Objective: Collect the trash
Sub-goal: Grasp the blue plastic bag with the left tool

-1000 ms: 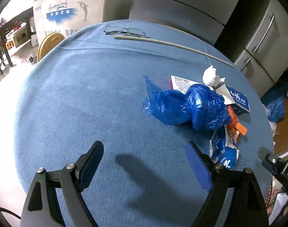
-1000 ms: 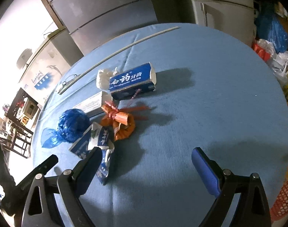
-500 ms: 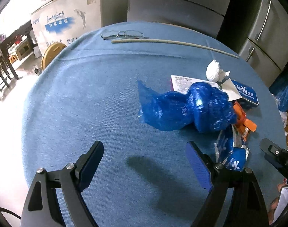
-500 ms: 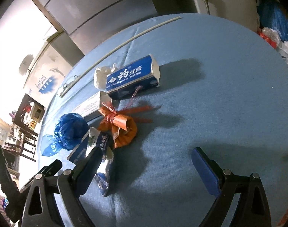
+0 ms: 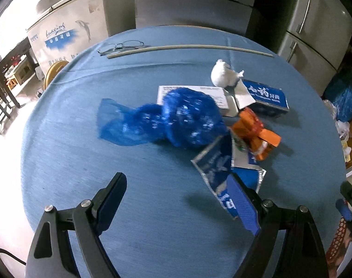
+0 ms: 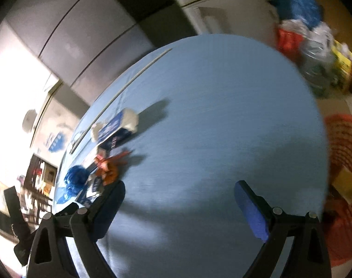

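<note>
The left gripper (image 5: 176, 199) hangs with jaws wide apart and empty over the blue worktop (image 5: 71, 150), aimed down at a foil wrapper (image 5: 218, 164) just ahead, probably its first pick. Beyond lie a crumpled blue plastic bag (image 5: 171, 122), an orange wrapper (image 5: 254, 132) and a toothpaste box (image 5: 266, 97). The right gripper (image 6: 179, 202), likewise open and empty, points toward an orange basket (image 6: 344, 143) beside the worktop, seemingly the bin.

On the surface (image 5: 60, 153) I count one crumpled blue bag (image 5: 166, 121), one white wad (image 5: 223, 75), one orange wrapper (image 5: 256, 132), one blue toothpaste box (image 5: 267, 97), one white box (image 5: 219, 93), one torn blue carton (image 5: 218, 166), one rod (image 5: 189, 47) and one pair of glasses (image 5: 121, 46).
</note>
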Tool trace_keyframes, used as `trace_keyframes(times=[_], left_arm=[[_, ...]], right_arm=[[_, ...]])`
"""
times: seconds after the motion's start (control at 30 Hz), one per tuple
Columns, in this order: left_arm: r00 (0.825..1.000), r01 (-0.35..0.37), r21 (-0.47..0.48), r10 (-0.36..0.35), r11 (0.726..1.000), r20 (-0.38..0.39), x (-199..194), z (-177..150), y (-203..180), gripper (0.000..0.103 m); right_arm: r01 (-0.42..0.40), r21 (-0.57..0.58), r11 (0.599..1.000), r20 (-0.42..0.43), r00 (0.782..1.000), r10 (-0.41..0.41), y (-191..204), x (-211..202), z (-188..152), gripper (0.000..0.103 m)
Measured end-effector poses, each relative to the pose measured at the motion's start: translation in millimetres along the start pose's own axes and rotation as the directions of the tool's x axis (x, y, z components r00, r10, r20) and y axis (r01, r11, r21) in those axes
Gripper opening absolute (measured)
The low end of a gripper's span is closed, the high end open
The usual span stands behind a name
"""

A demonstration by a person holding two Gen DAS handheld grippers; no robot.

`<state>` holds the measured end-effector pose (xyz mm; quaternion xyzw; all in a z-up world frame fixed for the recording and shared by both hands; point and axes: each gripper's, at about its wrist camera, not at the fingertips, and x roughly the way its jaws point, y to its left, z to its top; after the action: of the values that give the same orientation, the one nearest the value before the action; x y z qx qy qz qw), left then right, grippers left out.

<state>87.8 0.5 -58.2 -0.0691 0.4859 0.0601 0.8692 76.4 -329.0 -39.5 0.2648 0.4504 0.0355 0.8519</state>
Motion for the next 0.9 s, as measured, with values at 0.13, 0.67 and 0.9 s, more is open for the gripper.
trace_keyframes(times=[0.13, 0.67, 0.9], left_arm=[[1.0, -0.012, -0.007, 0.012, 1.0, -0.006, 0.7, 1.8, -4.7, 0.088], [0.999, 0.0, -0.086, -0.003, 0.996, -0.041, 12.7, 18.0, 5.0, 0.088], [1.0, -0.008, -0.113, 0.005, 0.994, -0.027, 30.0, 34.0, -2.8, 0.088]], right_arm=[[0.013, 0.053, 0.999, 0.014, 1.0, -0.013, -22.0, -11.8, -2.6, 0.097], [-0.029, -0.079, 0.996, -0.01, 1.0, 0.029, 22.6, -7.2, -18.7, 0.097], [-0.017, -0.11, 0.994, -0.015, 1.0, 0.015, 34.9, -9.5, -22.9, 0.097]])
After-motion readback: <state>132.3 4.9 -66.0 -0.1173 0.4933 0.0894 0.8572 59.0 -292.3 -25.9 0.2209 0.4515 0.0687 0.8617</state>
